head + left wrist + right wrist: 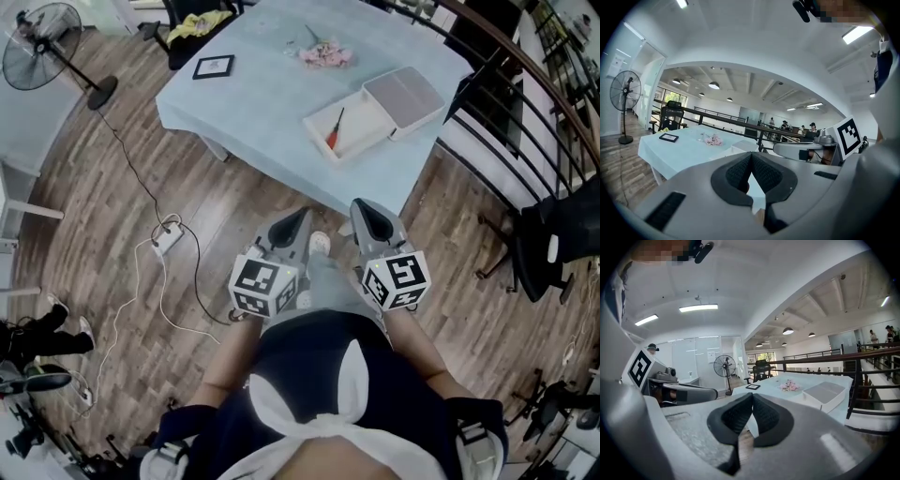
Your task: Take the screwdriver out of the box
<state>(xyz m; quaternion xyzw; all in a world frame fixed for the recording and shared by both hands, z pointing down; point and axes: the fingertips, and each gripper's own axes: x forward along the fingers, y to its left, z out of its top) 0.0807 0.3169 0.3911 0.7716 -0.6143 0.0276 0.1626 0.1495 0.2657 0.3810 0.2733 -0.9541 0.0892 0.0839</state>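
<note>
A red-handled screwdriver [333, 131] lies in the open white box [361, 114] near the front edge of the table with the light blue cloth [262, 103]. The box lid [405, 97] lies beside it on the right. Both grippers hang over the floor short of the table, side by side and pointing at it. My left gripper [304, 216] is shut with nothing in it, its tips meeting [751, 157]. My right gripper [360, 206] is also shut and holds nothing [753, 397]. In the right gripper view the box [825, 392] sits ahead at the right.
A black picture frame [214, 67] and pink flowers [326, 54] lie on the table. A standing fan [42, 36] is at far left, a power strip with cables [167, 236] on the wood floor. A black chair [553, 239] and a railing [525, 84] stand at right.
</note>
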